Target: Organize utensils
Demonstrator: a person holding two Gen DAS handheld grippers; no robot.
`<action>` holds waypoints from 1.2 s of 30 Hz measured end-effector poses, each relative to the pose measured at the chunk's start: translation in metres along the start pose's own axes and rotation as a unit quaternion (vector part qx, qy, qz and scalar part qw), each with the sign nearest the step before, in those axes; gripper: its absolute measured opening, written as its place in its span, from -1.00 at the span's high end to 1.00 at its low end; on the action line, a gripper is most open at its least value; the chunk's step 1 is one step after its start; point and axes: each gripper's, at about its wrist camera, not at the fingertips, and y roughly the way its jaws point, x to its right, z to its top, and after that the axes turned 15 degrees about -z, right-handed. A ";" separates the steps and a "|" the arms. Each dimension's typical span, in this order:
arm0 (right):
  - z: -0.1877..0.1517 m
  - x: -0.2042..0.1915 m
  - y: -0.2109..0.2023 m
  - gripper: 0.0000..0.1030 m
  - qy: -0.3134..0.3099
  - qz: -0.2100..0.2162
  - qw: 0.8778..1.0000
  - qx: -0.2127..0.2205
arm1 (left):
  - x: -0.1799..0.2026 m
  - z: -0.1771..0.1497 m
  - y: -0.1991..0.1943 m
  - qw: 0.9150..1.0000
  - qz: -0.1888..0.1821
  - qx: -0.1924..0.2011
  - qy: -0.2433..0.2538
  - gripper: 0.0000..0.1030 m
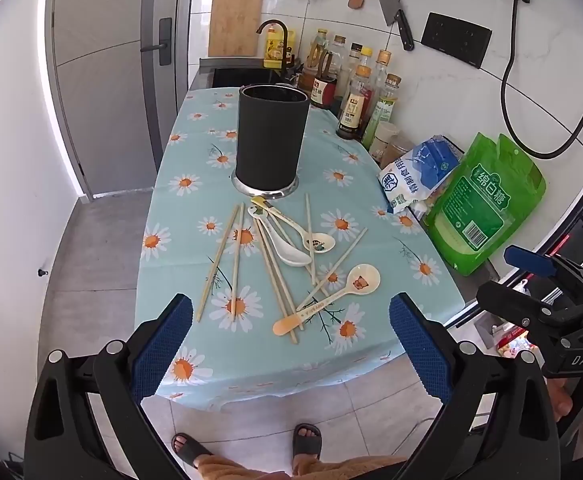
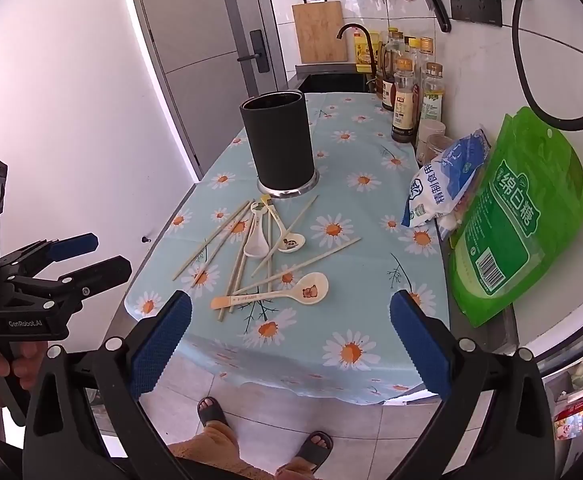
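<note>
A black cylindrical utensil holder [image 1: 269,140] [image 2: 281,144] stands upright on the daisy-print tablecloth [image 1: 195,152] [image 2: 371,320]. In front of it lie several loose wooden chopsticks [image 1: 217,260] [image 2: 207,246] and three ceramic spoons: a white one [image 1: 287,250] [image 2: 255,238], a small cartoon one [image 1: 311,238] [image 2: 289,242] and a cream bear spoon [image 1: 331,296] [image 2: 291,292]. My left gripper [image 1: 291,336] is open and empty, held above the table's near edge. My right gripper [image 2: 291,336] is open and empty, also short of the table; it also shows in the left wrist view [image 1: 531,280].
Sauce and oil bottles [image 1: 355,88] [image 2: 407,92] line the wall at the right. A blue-white salt bag [image 1: 419,172] [image 2: 447,176] and a green sugar bag [image 1: 487,200] [image 2: 519,216] lie at the table's right edge. A sink with faucet [image 1: 275,40] sits behind. The person's sandalled feet [image 1: 243,444] stand below.
</note>
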 end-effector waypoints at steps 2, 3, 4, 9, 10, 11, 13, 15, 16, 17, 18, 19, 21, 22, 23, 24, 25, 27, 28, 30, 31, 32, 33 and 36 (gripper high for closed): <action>0.000 -0.002 0.001 -0.92 0.000 0.000 1.000 0.001 | 0.001 -0.001 -0.002 1.000 0.000 -0.001 0.003 -0.87; 0.000 -0.002 0.001 -0.92 0.000 -0.001 1.000 0.001 | 0.001 -0.001 -0.002 1.000 0.000 -0.002 0.005 -0.87; 0.001 -0.002 0.001 -0.92 0.001 -0.001 1.000 0.001 | 0.003 0.001 0.006 1.000 0.003 -0.006 0.006 -0.87; 0.000 -0.003 0.001 -0.92 0.004 0.004 1.000 0.000 | 0.003 0.001 0.006 1.000 0.005 -0.009 0.007 -0.87; 0.000 -0.003 0.001 -0.92 0.004 0.004 1.000 0.000 | 0.002 0.001 0.006 1.000 0.005 -0.009 0.006 -0.87; 0.000 -0.004 0.002 -0.92 0.004 0.004 1.000 -0.001 | 0.002 0.001 0.007 1.000 0.004 -0.009 0.005 -0.87; 0.001 -0.005 0.002 -0.92 0.004 0.003 1.000 -0.002 | 0.001 0.002 0.006 1.000 0.004 -0.009 0.004 -0.87; 0.001 -0.006 0.003 -0.92 0.003 0.004 1.000 -0.003 | 0.003 0.000 0.008 1.000 0.005 -0.010 0.008 -0.87; 0.001 -0.005 0.003 -0.92 0.003 0.004 1.000 -0.004 | 0.002 0.000 0.008 1.000 0.005 -0.011 0.009 -0.87; 0.001 -0.004 0.003 -0.92 0.003 0.005 1.000 -0.003 | 0.002 0.001 0.009 1.000 0.005 -0.010 0.009 -0.87; 0.001 -0.005 0.003 -0.92 0.004 0.005 1.000 -0.003 | 0.002 0.001 0.009 1.000 0.004 -0.010 0.008 -0.87; 0.001 -0.005 0.004 -0.92 0.003 0.002 1.000 -0.003 | 0.003 0.002 0.010 1.000 0.004 -0.011 0.008 -0.87; 0.001 -0.005 0.004 -0.92 0.003 0.001 1.000 -0.002 | 0.003 0.002 0.011 1.000 0.004 -0.013 0.009 -0.87; 0.001 -0.004 0.004 -0.92 0.005 0.003 1.000 -0.002 | 0.004 0.002 0.012 1.000 0.003 -0.013 0.009 -0.87; 0.000 -0.003 0.005 -0.92 0.007 0.003 1.000 -0.004 | 0.004 0.002 0.012 1.000 0.002 -0.013 0.010 -0.87; 0.000 -0.002 0.005 -0.92 0.009 0.004 1.000 -0.005 | 0.005 0.002 0.012 1.000 0.001 -0.014 0.011 -0.87; 0.000 -0.001 0.005 -0.92 0.010 0.004 1.000 -0.005 | 0.005 0.002 0.013 1.000 0.000 -0.015 0.012 -0.87; 0.000 -0.001 0.005 -0.92 0.009 0.003 1.000 -0.005 | 0.006 0.001 0.014 1.000 -0.001 -0.016 0.013 -0.87; 0.000 -0.001 0.004 -0.92 0.009 0.003 1.000 -0.005 | 0.006 0.001 0.014 1.000 -0.002 -0.017 0.013 -0.87; 0.000 -0.002 0.004 -0.92 0.007 0.003 1.000 -0.004 | 0.006 0.001 0.014 1.000 -0.003 -0.016 0.013 -0.87; 0.000 -0.002 0.004 -0.92 0.007 0.003 1.000 -0.005 | 0.006 0.001 0.013 1.000 -0.002 -0.015 0.013 -0.87; 0.000 -0.001 0.004 -0.92 0.007 0.003 1.000 -0.004 | 0.006 0.001 0.013 1.000 -0.003 -0.015 0.013 -0.87; 0.000 -0.001 0.004 -0.92 0.007 0.003 1.000 -0.004 | 0.005 0.000 0.013 1.000 -0.003 -0.015 0.012 -0.87; 0.000 -0.002 0.004 -0.92 0.007 0.004 1.000 -0.004 | 0.007 0.002 0.012 1.000 0.000 -0.017 0.012 -0.87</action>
